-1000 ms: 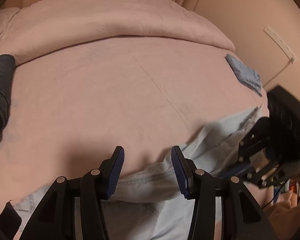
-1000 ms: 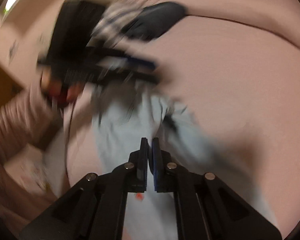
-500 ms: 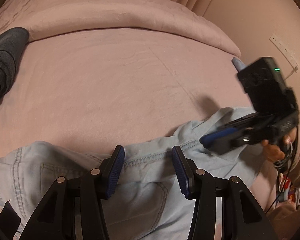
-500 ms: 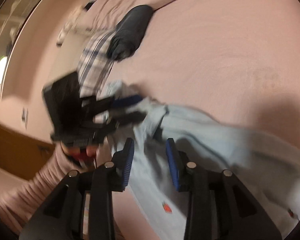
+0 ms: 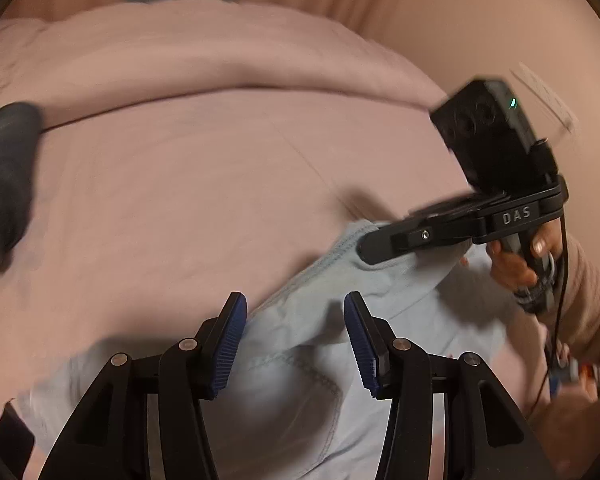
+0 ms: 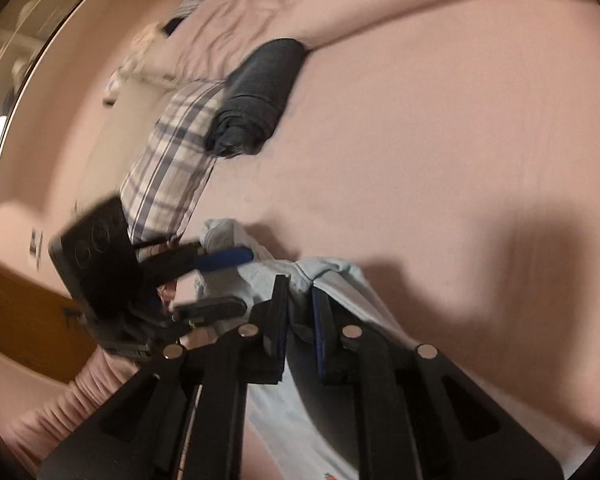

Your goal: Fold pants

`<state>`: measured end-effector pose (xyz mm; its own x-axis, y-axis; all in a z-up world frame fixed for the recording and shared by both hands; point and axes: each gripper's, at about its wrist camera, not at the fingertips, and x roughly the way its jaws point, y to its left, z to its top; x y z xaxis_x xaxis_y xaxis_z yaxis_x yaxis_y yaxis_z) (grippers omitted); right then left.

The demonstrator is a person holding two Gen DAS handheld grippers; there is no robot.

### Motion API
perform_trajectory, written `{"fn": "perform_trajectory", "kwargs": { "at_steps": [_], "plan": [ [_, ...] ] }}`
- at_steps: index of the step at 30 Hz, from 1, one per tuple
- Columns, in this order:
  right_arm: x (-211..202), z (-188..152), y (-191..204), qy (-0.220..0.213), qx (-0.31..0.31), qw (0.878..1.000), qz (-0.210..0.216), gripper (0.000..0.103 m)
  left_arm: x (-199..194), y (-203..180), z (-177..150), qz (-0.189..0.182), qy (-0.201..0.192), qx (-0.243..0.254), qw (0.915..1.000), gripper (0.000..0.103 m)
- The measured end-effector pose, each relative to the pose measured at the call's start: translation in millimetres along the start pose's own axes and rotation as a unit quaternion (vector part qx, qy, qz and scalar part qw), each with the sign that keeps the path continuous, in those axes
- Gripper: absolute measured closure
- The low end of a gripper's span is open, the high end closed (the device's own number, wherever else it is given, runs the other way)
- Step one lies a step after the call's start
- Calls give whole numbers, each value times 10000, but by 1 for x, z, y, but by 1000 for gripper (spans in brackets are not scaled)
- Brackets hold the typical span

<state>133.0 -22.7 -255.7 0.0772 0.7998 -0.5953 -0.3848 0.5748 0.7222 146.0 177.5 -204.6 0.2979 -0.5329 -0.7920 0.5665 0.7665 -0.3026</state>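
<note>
You are only starting: the pants (image 5: 300, 344) are lying crumpled on the bed (image 5: 188, 200), your right gripper (image 6: 300, 300) has just been closing and is pinching their edge, and your left gripper (image 5: 292, 340) is hanging spread, pinching nothing.

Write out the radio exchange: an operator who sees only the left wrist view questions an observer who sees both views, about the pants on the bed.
Operator: In the left wrist view the right gripper is side-on at the waistband of the pants. Is it gripping?
Observer: Yes. Its own view shows a fold of the pale blue cloth pinched between its pads. The jaws have just been closing on it.
Operator: Is anything beside the dark rolled garment?
Observer: A plaid cloth lies against it, on the side toward the edge of the bed.
</note>
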Motion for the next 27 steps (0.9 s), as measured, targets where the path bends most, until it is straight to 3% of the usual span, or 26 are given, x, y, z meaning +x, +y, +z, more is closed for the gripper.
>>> {"fn": "perform_trajectory", "kwargs": {
  "at_steps": [3,7,9,12,14,16,18,20,21,23,24,26,27],
  "plan": [
    [-4,2,3,13,-336,9994,5,92,22,-4,14,17,524,338,9981,53],
    [-7,5,3,173,-777,9967,-158,91,34,5,28,-199,718,111,9972,55],
    [-7,10,0,244,-861,9958,-189,91,39,9,32,-366,684,-94,9969,75],
    [-4,24,-20,261,-546,9981,-105,91,48,21,38,-377,657,-523,9957,87],
    [2,32,-40,259,-145,9995,-70,89,57,36,37,-415,727,-992,9915,88],
    [8,34,-60,344,184,9992,-132,89,65,41,35,-370,864,-1151,9889,89],
    [9,33,-72,346,367,9980,-391,86,71,42,36,-417,1164,-1073,9865,89],
    [-9,32,-72,54,314,9975,-631,67,69,42,42,-411,1330,-875,9864,89],
    [-31,31,-72,-217,265,9955,-884,62,68,42,45,-282,1380,-772,9870,89],
    [-59,22,-58,-480,-62,9889,-1404,61,71,40,50,-111,1551,-649,9857,89],
    [-71,8,-36,-461,-663,9861,-1453,61,72,39,52,-31,1614,-554,9853,89],
    [-70,-17,-6,-96,-1409,9810,-1331,62,75,33,52,102,1708,-438,9843,89],
    [-64,-37,14,174,-1940,9708,-1402,62,78,29,54,186,1725,-382,9841,89]
  ]
}}
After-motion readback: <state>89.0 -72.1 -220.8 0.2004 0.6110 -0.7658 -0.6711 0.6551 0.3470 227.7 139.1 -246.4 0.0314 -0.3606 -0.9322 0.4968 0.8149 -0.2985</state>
